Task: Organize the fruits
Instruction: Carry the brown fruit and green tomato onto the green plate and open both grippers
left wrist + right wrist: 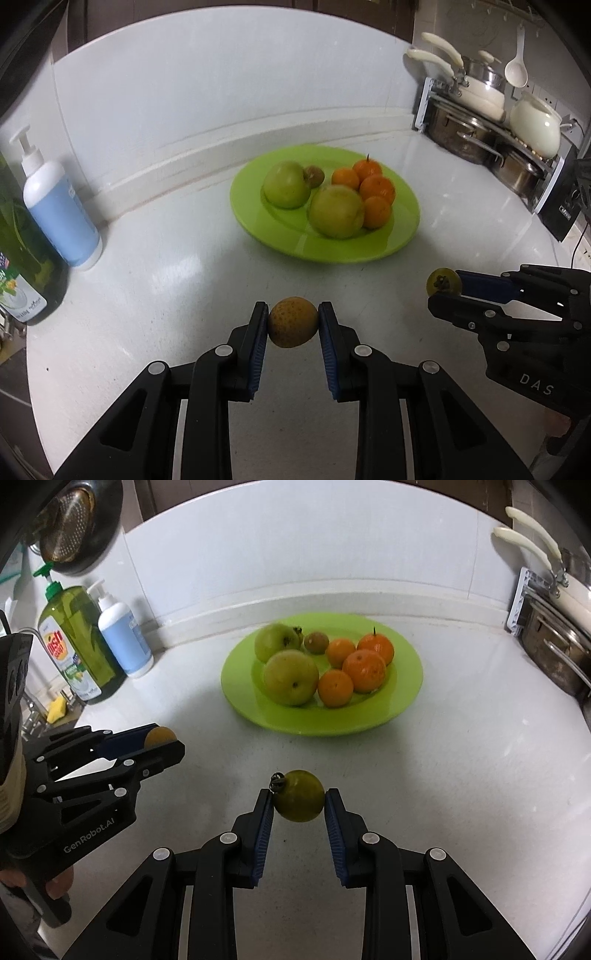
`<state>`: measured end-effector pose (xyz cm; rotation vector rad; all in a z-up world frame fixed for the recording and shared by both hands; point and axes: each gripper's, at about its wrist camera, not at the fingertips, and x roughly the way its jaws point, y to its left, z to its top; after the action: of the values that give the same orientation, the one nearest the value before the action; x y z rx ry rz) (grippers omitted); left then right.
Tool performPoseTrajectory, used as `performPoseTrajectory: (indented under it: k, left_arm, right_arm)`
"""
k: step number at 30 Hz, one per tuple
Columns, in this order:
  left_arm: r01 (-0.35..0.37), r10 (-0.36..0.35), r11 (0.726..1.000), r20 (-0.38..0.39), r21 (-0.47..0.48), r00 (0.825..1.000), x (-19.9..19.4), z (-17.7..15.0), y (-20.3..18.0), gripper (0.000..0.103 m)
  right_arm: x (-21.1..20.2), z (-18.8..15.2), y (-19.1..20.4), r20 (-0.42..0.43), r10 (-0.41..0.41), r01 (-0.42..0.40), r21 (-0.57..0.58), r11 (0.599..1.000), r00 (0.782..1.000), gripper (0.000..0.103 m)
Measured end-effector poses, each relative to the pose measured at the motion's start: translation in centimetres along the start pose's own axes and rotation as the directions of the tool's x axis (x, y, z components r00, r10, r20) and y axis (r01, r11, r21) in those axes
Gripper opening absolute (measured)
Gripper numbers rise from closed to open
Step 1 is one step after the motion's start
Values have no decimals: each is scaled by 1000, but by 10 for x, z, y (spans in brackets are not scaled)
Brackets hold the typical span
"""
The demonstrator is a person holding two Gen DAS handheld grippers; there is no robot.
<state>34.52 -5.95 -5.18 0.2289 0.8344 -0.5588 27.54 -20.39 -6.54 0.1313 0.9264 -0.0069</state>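
Note:
A lime-green plate (402, 221) (406, 686) on the white counter holds two green apples (286, 184) (291, 677), several oranges (376, 189) (364, 670) and a small brown fruit (314, 175) (316, 642). My left gripper (293, 325) (166, 738) is shut on a brownish-yellow round fruit (291, 326) (159, 735), in front of the plate. My right gripper (299, 800) (445, 286) is shut on a small green fruit with a dark stem (299, 800) (443, 282), to the right of the left one.
A white-and-blue pump bottle (61, 210) (123, 638) and a green dish-soap bottle (74, 642) (20, 258) stand at the left by the wall. A rack of pots and pans (491, 122) (550, 627) stands at the right. A sink edge with a yellow sponge (57, 709) lies far left.

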Motion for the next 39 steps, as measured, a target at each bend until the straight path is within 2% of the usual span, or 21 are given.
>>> performPoseTrajectory:
  k: [9, 23, 30, 39]
  left_arm:
    - [2, -4, 1000, 51, 30, 999, -11, 23, -12, 28]
    - [-1, -6, 998, 126, 58, 992, -15, 81, -21, 28]
    - [1, -10, 998, 130, 70, 992, -5, 112, -18, 28]
    - [4, -10, 998, 93, 69, 996, 29, 149, -12, 28]
  right_arm:
    - [-17, 18, -9, 56, 7, -8, 7, 1000, 998, 30]
    - [-26, 76, -25, 144, -7, 8, -6, 1000, 990, 30]
    - [-23, 107, -32, 169, -5, 8, -16, 1000, 986, 30]
    - [2, 146, -42, 136, 1, 3, -32, 999, 991, 30]
